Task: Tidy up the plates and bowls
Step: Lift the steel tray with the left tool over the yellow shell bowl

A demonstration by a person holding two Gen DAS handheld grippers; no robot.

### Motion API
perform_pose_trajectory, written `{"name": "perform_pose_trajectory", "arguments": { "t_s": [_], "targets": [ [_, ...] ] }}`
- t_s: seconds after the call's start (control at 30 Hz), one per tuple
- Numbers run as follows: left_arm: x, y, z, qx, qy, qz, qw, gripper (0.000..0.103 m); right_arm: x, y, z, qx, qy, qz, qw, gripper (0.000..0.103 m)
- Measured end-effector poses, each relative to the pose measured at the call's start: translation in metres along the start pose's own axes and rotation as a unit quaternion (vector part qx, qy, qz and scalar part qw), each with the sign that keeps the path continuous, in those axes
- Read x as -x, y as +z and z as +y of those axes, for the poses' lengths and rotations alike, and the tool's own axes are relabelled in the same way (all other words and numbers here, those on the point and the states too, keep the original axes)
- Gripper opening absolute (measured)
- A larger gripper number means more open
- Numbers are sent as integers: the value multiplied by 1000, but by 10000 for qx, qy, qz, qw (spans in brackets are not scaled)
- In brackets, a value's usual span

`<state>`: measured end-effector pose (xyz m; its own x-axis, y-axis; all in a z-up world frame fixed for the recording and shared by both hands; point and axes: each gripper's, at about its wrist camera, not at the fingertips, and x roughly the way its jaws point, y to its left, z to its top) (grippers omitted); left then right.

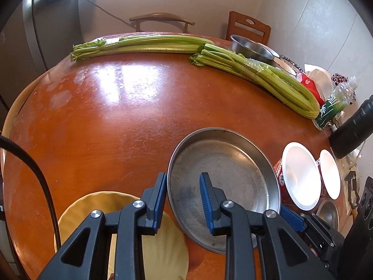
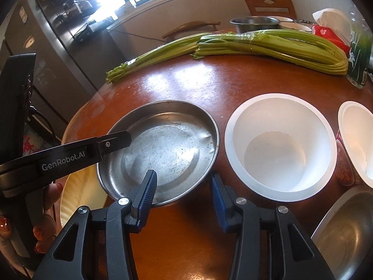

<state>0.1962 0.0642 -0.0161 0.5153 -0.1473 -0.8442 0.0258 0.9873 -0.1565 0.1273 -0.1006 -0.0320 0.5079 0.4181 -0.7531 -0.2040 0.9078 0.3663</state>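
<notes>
A shallow steel plate [image 1: 223, 182] [image 2: 163, 147] lies on the brown round table [image 1: 105, 121]. My left gripper [image 1: 183, 193] is open, its jaws straddling the plate's left rim, one finger inside and one outside. My right gripper [image 2: 184, 186] is open, straddling the plate's near right rim; it shows at the plate's edge in the left wrist view [image 1: 292, 219]. A yellow plate [image 1: 163, 238] [image 2: 77, 196] lies partly under the steel plate's left side. Two white paper bowls [image 2: 279, 147] [image 2: 357, 140] stand to the right.
Two celery bunches [image 1: 144, 44] [image 1: 258, 77] lie across the far table. A steel bowl [image 1: 251, 46] and tissue pack [image 1: 310, 86] sit at the far right. Another steel bowl [image 2: 347, 233] is at the near right. A green bottle [image 2: 359, 56] and chairs [image 1: 163, 21] stand beyond.
</notes>
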Motion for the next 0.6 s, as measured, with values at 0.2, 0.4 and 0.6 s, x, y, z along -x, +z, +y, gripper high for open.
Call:
{"name": "perform_pose_trajectory", "arguments": {
  "t_s": [0.2, 0.4, 0.6],
  "targets": [
    [12, -3, 2, 18, 49, -122, 9999, 28, 7, -2, 7, 90, 83, -92, 9999, 48],
    [28, -6, 3, 52, 46, -308, 9995, 28, 19, -3, 14, 173, 180, -216, 9995, 48],
    [44, -11, 6, 90, 93, -427, 9990, 28, 34, -2, 24, 327, 301, -394, 9982, 48]
  ]
}}
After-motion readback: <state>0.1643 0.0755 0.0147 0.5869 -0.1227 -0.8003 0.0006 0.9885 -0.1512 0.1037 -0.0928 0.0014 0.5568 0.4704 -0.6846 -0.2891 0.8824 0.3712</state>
